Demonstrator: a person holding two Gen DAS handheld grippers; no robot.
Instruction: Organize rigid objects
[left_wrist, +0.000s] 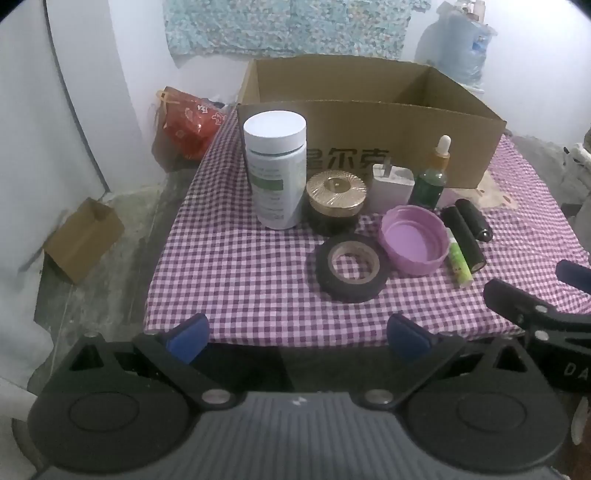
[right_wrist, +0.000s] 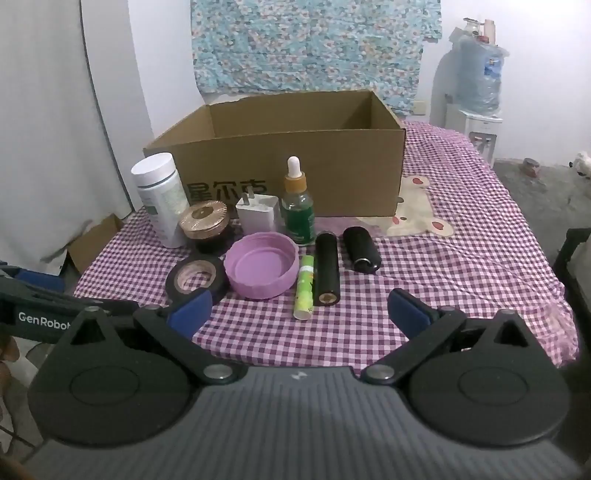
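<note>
On the purple checked cloth stand a tall white bottle (left_wrist: 275, 168) (right_wrist: 160, 199), a gold-lidded jar (left_wrist: 335, 201) (right_wrist: 205, 225), a white charger (left_wrist: 391, 188) (right_wrist: 257, 212) and a green dropper bottle (left_wrist: 430, 181) (right_wrist: 298, 206). In front lie a black tape roll (left_wrist: 352, 267) (right_wrist: 195, 278), a purple lid (left_wrist: 413, 240) (right_wrist: 262, 269), a green tube (left_wrist: 458, 262) (right_wrist: 305, 291) and two black cylinders (left_wrist: 466, 236) (right_wrist: 327, 273). An open cardboard box (left_wrist: 369, 122) (right_wrist: 280, 162) stands behind them. My left gripper (left_wrist: 297, 338) and right gripper (right_wrist: 299, 314) hang open and empty near the front edge.
A small cardboard box (left_wrist: 83, 240) and a red bag (left_wrist: 188, 123) sit on the floor at the left. A water dispenser (right_wrist: 478, 107) stands at the back right. The cloth to the right of the objects carries a bear patch (right_wrist: 417, 210).
</note>
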